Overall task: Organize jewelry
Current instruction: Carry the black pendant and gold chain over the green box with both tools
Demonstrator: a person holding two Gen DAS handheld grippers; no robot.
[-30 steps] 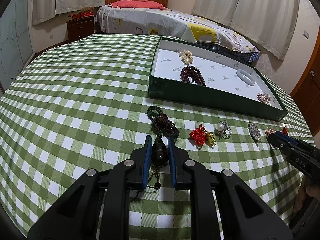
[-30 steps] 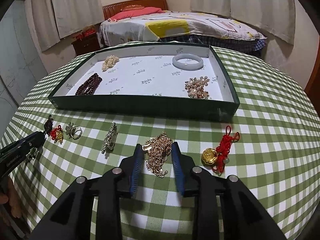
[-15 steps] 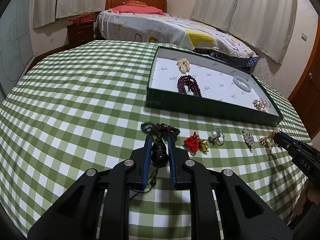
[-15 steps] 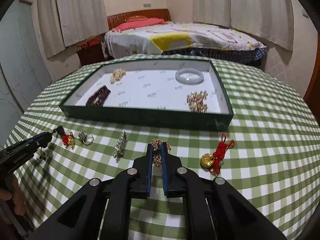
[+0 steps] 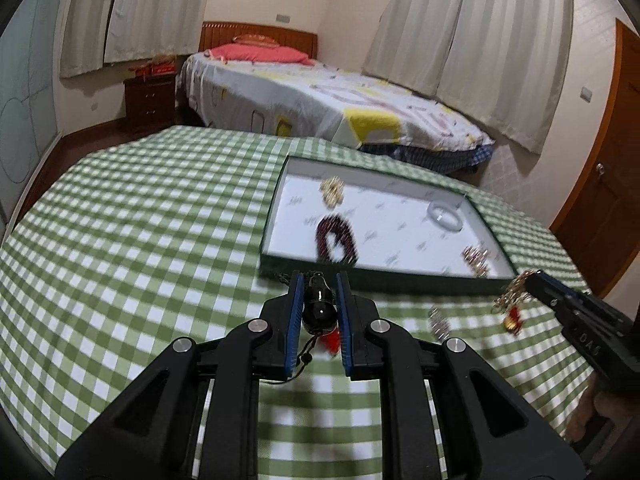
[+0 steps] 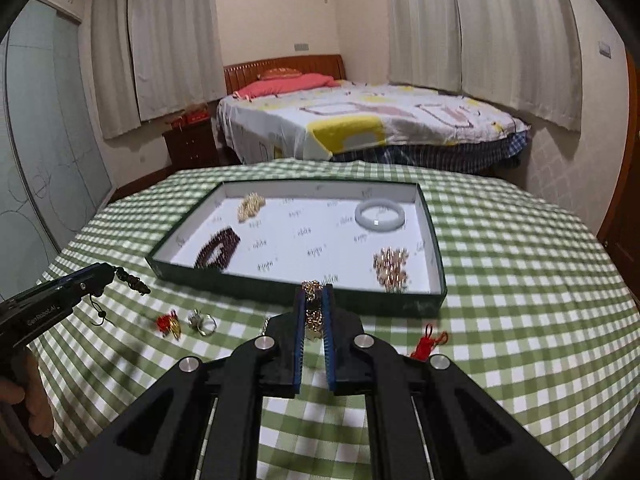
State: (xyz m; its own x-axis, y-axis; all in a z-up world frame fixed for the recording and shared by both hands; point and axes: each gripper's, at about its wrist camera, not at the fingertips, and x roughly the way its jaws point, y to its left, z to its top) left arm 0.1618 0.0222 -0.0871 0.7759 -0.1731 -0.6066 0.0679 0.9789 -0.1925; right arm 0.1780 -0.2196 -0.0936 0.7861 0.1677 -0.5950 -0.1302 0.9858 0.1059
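Note:
My left gripper (image 5: 319, 286) is shut on a dark bead pendant (image 5: 319, 306) with a braided cord, lifted off the checked cloth in front of the green tray (image 5: 276, 216). My right gripper (image 6: 316, 294) is shut on a gold chain (image 6: 313, 312), held above the cloth just before the tray's (image 6: 436, 264) near wall. Inside the tray lie a dark red bead bracelet (image 6: 218, 250), a pale pearl cluster (image 6: 250, 206), a white jade bangle (image 6: 379, 216) and a gold flower brooch (image 6: 391, 267). From the right wrist view the left gripper (image 6: 110, 272) shows at left with the pendant's cord (image 6: 134, 282) hanging from it.
On the cloth near the tray lie a red-and-gold charm (image 6: 170, 323), a pearl ring (image 6: 202, 320), a red knot tassel (image 6: 428, 342) and a crystal brooch (image 5: 438, 322). A bed (image 6: 360, 120) and nightstand (image 6: 190, 146) stand beyond the round table.
Both grippers rose off the cloth and tilted up toward the tray. The right gripper shut on the gold chain and lifted it; the left carried the pendant up with it.

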